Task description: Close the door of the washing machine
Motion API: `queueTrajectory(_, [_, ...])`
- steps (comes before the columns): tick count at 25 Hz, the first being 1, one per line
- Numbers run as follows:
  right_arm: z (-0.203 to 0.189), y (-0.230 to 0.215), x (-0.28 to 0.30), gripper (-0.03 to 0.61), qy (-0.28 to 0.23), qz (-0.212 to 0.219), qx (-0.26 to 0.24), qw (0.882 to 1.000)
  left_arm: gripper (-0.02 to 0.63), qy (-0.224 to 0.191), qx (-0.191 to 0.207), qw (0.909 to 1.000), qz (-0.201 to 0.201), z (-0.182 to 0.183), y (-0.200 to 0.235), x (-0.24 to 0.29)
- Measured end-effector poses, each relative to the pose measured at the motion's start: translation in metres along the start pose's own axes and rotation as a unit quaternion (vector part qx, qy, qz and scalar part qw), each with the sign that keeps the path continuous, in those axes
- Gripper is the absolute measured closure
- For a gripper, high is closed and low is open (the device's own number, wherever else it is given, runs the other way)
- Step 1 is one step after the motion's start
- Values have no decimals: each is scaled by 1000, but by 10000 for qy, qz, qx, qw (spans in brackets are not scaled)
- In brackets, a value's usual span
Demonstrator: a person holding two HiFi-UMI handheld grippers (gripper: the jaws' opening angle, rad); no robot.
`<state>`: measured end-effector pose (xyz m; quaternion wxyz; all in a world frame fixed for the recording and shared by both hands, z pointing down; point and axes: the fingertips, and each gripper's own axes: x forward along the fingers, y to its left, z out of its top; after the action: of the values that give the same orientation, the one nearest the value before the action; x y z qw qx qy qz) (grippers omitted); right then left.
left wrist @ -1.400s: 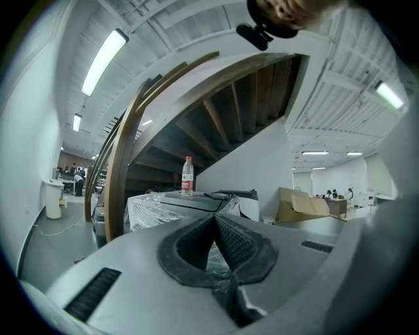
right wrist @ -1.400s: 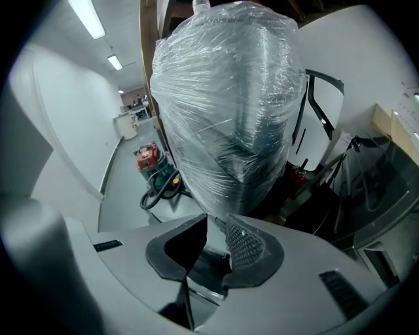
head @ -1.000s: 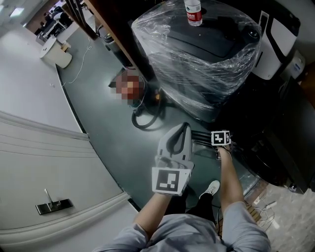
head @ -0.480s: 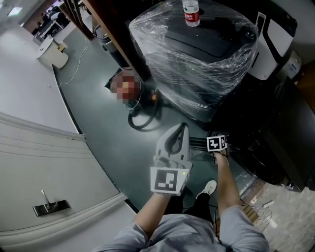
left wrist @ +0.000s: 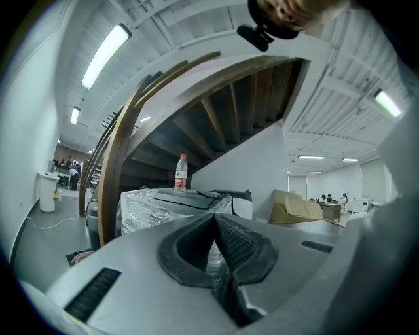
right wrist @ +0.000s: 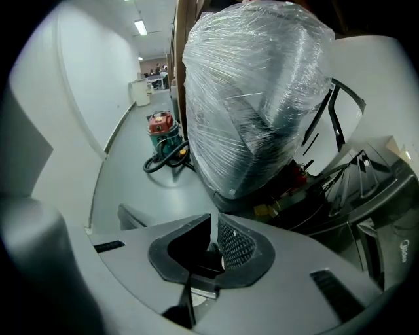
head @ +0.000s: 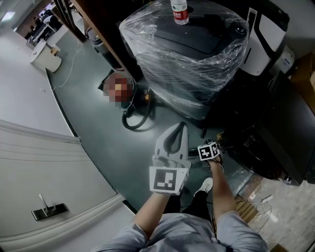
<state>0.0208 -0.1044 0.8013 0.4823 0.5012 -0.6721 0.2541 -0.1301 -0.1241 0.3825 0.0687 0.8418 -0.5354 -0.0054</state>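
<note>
Nearest the body, both forearms reach out over a grey-green floor [head: 93,113]. The left tongs [head: 185,127] are held up and about level, their pads pressed together with nothing between them. The right tongs [head: 217,145] are just beside them and lower, tilted down toward the floor. Their pads are all but together, with only a thin slit between, and hold nothing. Right of them sits a dark machine [head: 278,138]. Whether it is the washing machine, and where its door lies, I cannot tell. Beyond the tongs a black hose [right wrist: 154,164] curls on the floor next to a red vacuum [right wrist: 160,124]. Farther on stands a wrapped machine [head: 192,59], bulky under clear film, with a bottle [head: 179,10] upright on top. Behind it rises a wooden stair [left wrist: 216,111].
</note>
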Motion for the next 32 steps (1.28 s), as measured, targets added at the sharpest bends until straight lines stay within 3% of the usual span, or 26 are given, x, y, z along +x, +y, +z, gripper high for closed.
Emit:
queueTrajectory(15, [-62, 12, -30, 565, 142, 273, 49, 9995, 612, 3, -154, 9992, -377, -2, -50, 15])
queueTrajectory(32, [-140, -2, -53, 569, 375, 405, 203, 9983, 612, -38, -140, 9939, -1094, -6, -139, 34])
